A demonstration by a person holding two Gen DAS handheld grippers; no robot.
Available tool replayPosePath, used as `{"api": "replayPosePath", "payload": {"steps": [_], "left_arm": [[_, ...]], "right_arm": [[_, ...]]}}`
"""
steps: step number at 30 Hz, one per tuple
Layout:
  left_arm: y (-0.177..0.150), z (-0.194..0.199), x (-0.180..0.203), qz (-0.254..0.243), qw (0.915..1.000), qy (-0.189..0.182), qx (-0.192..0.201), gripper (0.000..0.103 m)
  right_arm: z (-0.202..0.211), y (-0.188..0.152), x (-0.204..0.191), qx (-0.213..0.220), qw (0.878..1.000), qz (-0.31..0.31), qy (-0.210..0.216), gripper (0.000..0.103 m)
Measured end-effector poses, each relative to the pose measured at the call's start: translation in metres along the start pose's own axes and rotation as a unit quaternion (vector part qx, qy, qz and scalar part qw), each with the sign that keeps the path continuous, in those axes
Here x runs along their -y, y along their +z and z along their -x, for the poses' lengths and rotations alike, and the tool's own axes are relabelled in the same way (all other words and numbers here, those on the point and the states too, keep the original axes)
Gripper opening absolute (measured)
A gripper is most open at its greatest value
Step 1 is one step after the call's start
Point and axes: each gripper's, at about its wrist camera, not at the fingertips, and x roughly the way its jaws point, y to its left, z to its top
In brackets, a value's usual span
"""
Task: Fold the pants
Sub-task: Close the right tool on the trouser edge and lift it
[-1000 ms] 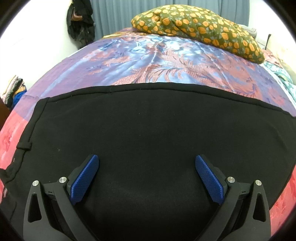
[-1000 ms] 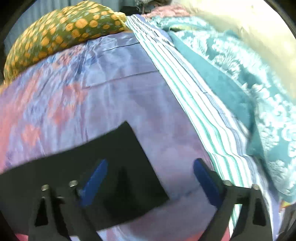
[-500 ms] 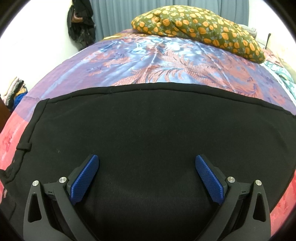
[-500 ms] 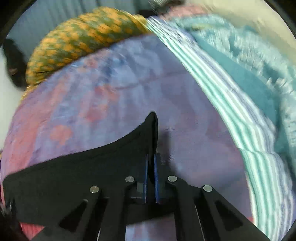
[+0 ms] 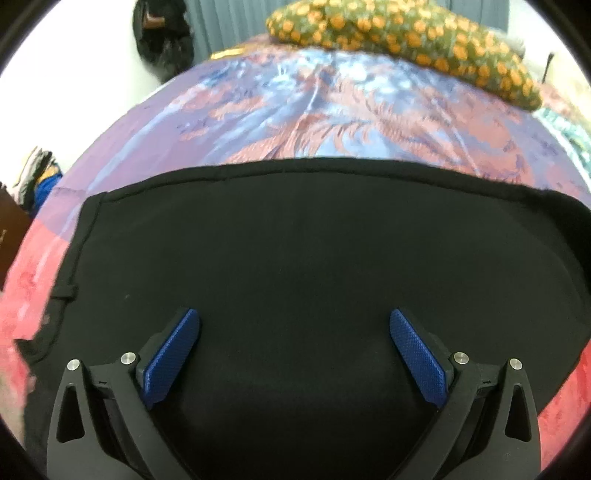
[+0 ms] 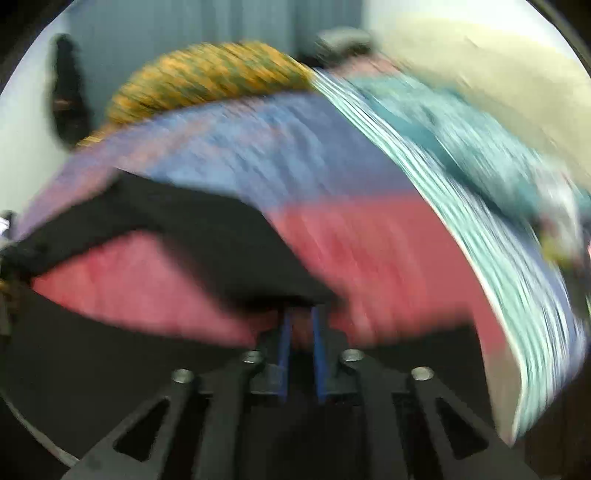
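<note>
Black pants [image 5: 314, 258] lay on the bed [image 5: 332, 122], soft and limp (best gripped at hems); right tongs [image 6: 300, 325] pinched a lifted corner, left tongs [image 5: 293, 350] hovered wide apart, holding nothing.

Pants [image 5: 295, 258]: plain black, unpatterned, in both views [image 6: 207, 236]. Bedsheet [image 5: 332, 122]: purple-blue ground with rust-pink palm-leaf motifs, turning to red-pink at its near edges; in the blurred right view [image 6: 295, 155] a blue-purple band above a red-pink band. Pillow [image 5: 406, 40]: olive green with orange spots; streaked orange and green in the right view [image 6: 207, 81]. Striped cloth [image 6: 480, 236]: mint green and white lines. Teal cloth [image 6: 461, 140]: teal with pale figures, blurred. Curtain [image 5: 229, 26]: grey-blue. Left gripper [image 5: 295, 354]: black frame, blue textured pads [image 5: 417, 358]. Right gripper [image 6: 301, 332]: black frame, blue pads [image 6: 283, 347].
</note>
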Motion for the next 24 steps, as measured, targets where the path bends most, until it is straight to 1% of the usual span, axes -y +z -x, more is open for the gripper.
{"api": "replayPosePath", "payload": {"steps": [1,2,4,5,6,8,11,12,13,14,15,16,17,18,19,21,22,23,24], "left_arm": [[0.001,0.006,0.003,-0.008,0.9999,0.004,-0.01,0.102],[0.0,0.016,0.005,-0.016,0.9998,0.006,-0.012,0.102],[-0.009,0.044,0.007,-0.022,0.9996,-0.012,0.009,0.102],[-0.015,0.06,0.007,-0.025,0.9991,-0.027,0.021,0.102],[-0.027,0.083,0.006,-0.031,0.9978,-0.046,0.035,0.102],[-0.05,0.117,0.003,-0.042,0.9949,-0.073,0.056,0.102],[-0.087,0.153,-0.006,-0.053,0.9905,-0.094,0.084,0.102],[-0.103,0.162,-0.012,-0.054,0.9897,-0.094,0.093,0.102],[-0.11,0.165,-0.016,-0.052,0.9899,-0.091,0.096,0.102],[-0.12,0.166,-0.02,-0.046,0.9906,-0.085,0.097,0.102],[-0.126,0.164,-0.023,-0.039,0.9914,-0.082,0.095,0.102],[-0.129,0.161,-0.026,-0.033,0.9922,-0.08,0.09,0.102],[-0.132,0.157,-0.028,-0.025,0.9933,-0.077,0.082,0.102],[-0.135,0.153,-0.031,-0.016,0.9944,-0.075,0.073,0.102],[-0.135,0.15,-0.031,-0.008,0.9949,-0.074,0.068,0.102],[-0.137,0.148,-0.034,0.008,0.9951,-0.074,0.065,0.102],[-0.141,0.15,-0.034,0.012,0.9951,-0.073,0.065,0.102],[-0.142,0.151,-0.032,0.014,0.9952,-0.072,0.065,0.102],[-0.141,0.15,-0.03,0.012,0.9954,-0.07,0.065,0.102]], "right_arm": [[0.002,-0.01,0.003,-0.005,1.0,-0.018,-0.008,0.042],[0.009,-0.017,0.005,-0.005,0.999,-0.039,-0.009,0.054],[0.041,-0.021,0.01,0.043,0.996,-0.071,-0.018,0.068],[0.051,-0.023,0.011,0.061,0.995,-0.078,-0.026,0.084],[0.068,-0.028,0.011,0.091,0.991,-0.09,-0.039,0.089],[0.085,-0.035,0.013,0.12,0.985,-0.115,-0.037,0.09],[0.108,-0.051,0.02,0.157,0.972,-0.172,0.016,0.09],[0.109,-0.055,0.019,0.159,0.968,-0.189,0.045,0.09],[0.107,-0.056,0.018,0.152,0.965,-0.2,0.08,0.09],[0.102,-0.059,0.016,0.139,0.96,-0.209,0.126,0.09],[0.093,-0.06,0.008,0.119,0.952,-0.218,0.182,0.09],[0.083,-0.061,-0.003,0.096,0.941,-0.222,0.238,0.09],[0.072,-0.058,-0.017,0.075,0.932,-0.217,0.279,0.089],[0.065,-0.055,-0.027,0.064,0.93,-0.206,0.296,0.089],[0.056,-0.047,-0.04,0.055,0.931,-0.185,0.309,0.089],[0.036,-0.032,-0.053,0.038,0.933,-0.168,0.317,0.089],[0.027,-0.026,-0.054,0.036,0.931,-0.176,0.318,0.089],[0.015,-0.021,-0.053,0.034,0.924,-0.194,0.329,0.089],[-0.004,-0.016,-0.05,0.022,0.91,-0.222,0.349,0.089]]}}
